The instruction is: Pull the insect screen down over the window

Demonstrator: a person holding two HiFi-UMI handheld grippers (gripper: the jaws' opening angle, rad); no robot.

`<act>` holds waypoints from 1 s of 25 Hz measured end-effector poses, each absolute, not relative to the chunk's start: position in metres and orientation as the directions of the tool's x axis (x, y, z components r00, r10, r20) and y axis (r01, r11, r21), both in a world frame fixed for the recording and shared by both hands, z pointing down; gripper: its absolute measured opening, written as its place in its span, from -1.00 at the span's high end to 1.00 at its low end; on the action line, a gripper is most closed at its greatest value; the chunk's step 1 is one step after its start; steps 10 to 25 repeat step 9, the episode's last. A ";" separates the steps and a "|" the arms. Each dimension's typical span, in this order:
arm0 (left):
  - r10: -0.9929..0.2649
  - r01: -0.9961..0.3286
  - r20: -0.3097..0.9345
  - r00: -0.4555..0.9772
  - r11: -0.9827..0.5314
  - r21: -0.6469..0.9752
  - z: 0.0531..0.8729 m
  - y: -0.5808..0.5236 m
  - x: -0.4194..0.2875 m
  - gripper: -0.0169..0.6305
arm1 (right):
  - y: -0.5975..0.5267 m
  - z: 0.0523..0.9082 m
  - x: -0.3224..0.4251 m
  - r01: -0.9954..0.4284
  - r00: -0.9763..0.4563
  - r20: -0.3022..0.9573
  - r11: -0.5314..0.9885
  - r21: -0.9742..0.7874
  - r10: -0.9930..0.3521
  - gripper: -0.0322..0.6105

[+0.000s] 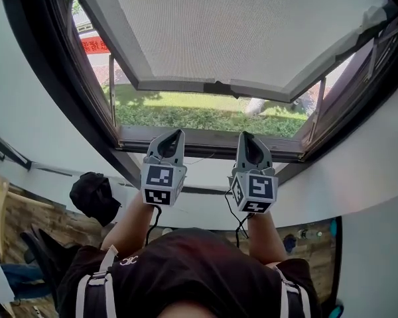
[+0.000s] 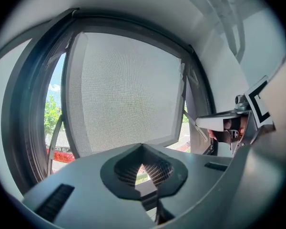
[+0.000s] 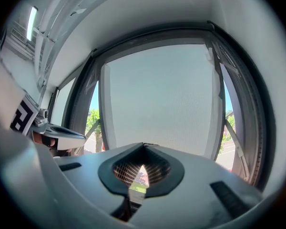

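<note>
The left gripper (image 1: 176,135) and right gripper (image 1: 245,136) are fully closed on nothing, side by side near the window sill (image 1: 205,140). The insect screen (image 1: 239,32) covers most of the opening. Its bottom bar (image 1: 215,88) stands clear of the sill, so by judgement a final pull remains.

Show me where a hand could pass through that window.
Through the open strip between the screen's bottom bar and the sill, where grass shows. Below the sill, left gripper and right gripper crowd side by side.
</note>
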State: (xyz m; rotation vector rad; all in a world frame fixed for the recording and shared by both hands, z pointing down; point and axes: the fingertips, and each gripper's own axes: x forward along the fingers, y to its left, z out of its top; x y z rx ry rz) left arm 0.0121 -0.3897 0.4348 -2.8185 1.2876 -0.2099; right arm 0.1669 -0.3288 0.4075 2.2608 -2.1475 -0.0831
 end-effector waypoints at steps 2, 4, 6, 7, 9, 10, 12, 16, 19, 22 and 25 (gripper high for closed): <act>-0.754 -0.748 0.107 0.648 -0.657 -0.093 0.434 -0.389 0.012 0.93 | -0.329 0.406 0.166 -0.997 0.050 -0.028 -0.051 0.052 -0.998 0.89; -0.755 -0.748 0.095 0.649 -0.656 -0.098 0.431 -0.389 0.012 0.93 | -0.330 0.406 0.165 -0.998 0.049 -0.027 -0.050 0.050 -0.998 0.89; -0.755 -0.748 0.079 0.650 -0.655 -0.103 0.427 -0.388 0.012 0.93 | -0.330 0.408 0.164 -0.998 0.047 -0.021 -0.048 0.050 -0.999 0.89; -0.755 -0.748 0.083 0.650 -0.656 -0.102 0.428 -0.388 0.012 0.93 | -0.330 0.409 0.164 -0.998 0.047 -0.018 -0.048 0.050 -0.999 0.89; -0.754 -0.748 0.099 0.649 -0.657 -0.099 0.432 -0.388 0.012 0.93 | -0.331 0.410 0.164 -0.998 0.047 -0.011 -0.048 0.050 -0.999 0.89; -0.754 -0.748 0.099 0.649 -0.657 -0.099 0.432 -0.388 0.012 0.93 | -0.331 0.410 0.164 -0.998 0.047 -0.011 -0.048 0.050 -0.999 0.89; -0.754 -0.748 0.099 0.649 -0.657 -0.099 0.432 -0.388 0.012 0.93 | -0.331 0.410 0.164 -0.998 0.047 -0.011 -0.048 0.050 -0.999 0.89; -0.754 -0.748 0.099 0.649 -0.657 -0.099 0.432 -0.388 0.012 0.93 | -0.331 0.410 0.164 -0.998 0.047 -0.011 -0.048 0.050 -0.999 0.89; -0.754 -0.748 0.099 0.649 -0.657 -0.099 0.432 -0.388 0.012 0.93 | -0.331 0.410 0.164 -0.998 0.047 -0.011 -0.048 0.050 -0.999 0.89; -0.754 -0.748 0.099 0.649 -0.657 -0.099 0.432 -0.388 0.012 0.93 | -0.331 0.410 0.164 -0.998 0.047 -0.011 -0.048 0.050 -0.999 0.89; -0.754 -0.748 0.099 0.649 -0.657 -0.099 0.432 -0.388 0.012 0.93 | -0.331 0.410 0.164 -0.998 0.047 -0.011 -0.048 0.050 -0.999 0.89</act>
